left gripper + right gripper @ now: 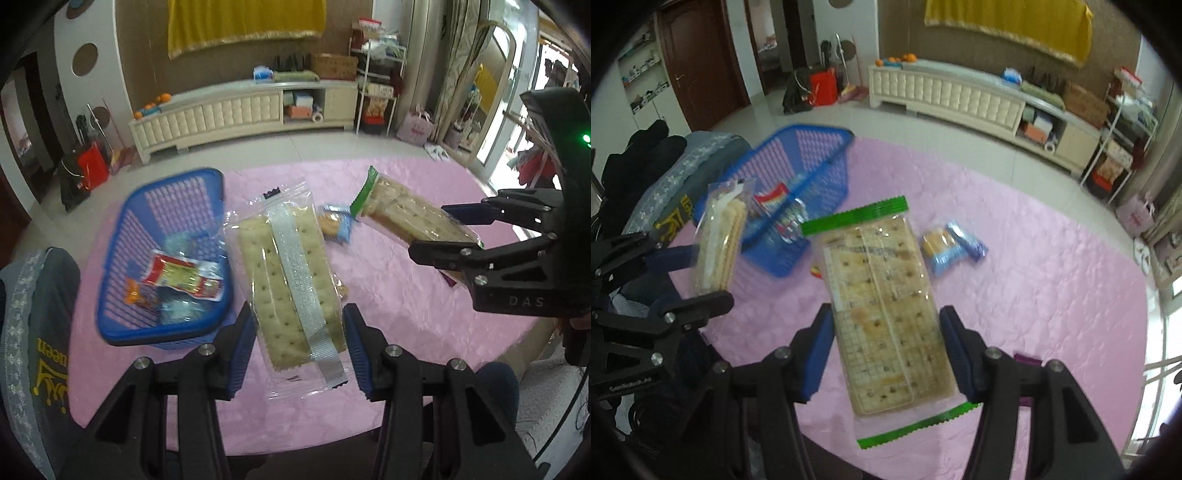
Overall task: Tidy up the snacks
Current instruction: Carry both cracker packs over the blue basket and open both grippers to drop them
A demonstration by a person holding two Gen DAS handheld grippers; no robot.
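Note:
My left gripper (299,347) is shut on a clear pack of pale crackers (291,280), held above the pink table; it also shows in the right wrist view (720,243). My right gripper (886,350) is shut on a green-edged pack of speckled crackers (882,302), also seen in the left wrist view (402,218). A blue plastic basket (122,258) stands at the left with several small snack packs inside, among them a red and yellow one (181,277). A small blue biscuit pack (334,223) lies on the table between the two held packs.
The round table has a pink quilted cloth (406,314). A chair with a grey garment (33,302) stands at the table's left edge. A purple item (1027,360) peeks out beside my right gripper. A cream cabinet (240,110) stands far behind.

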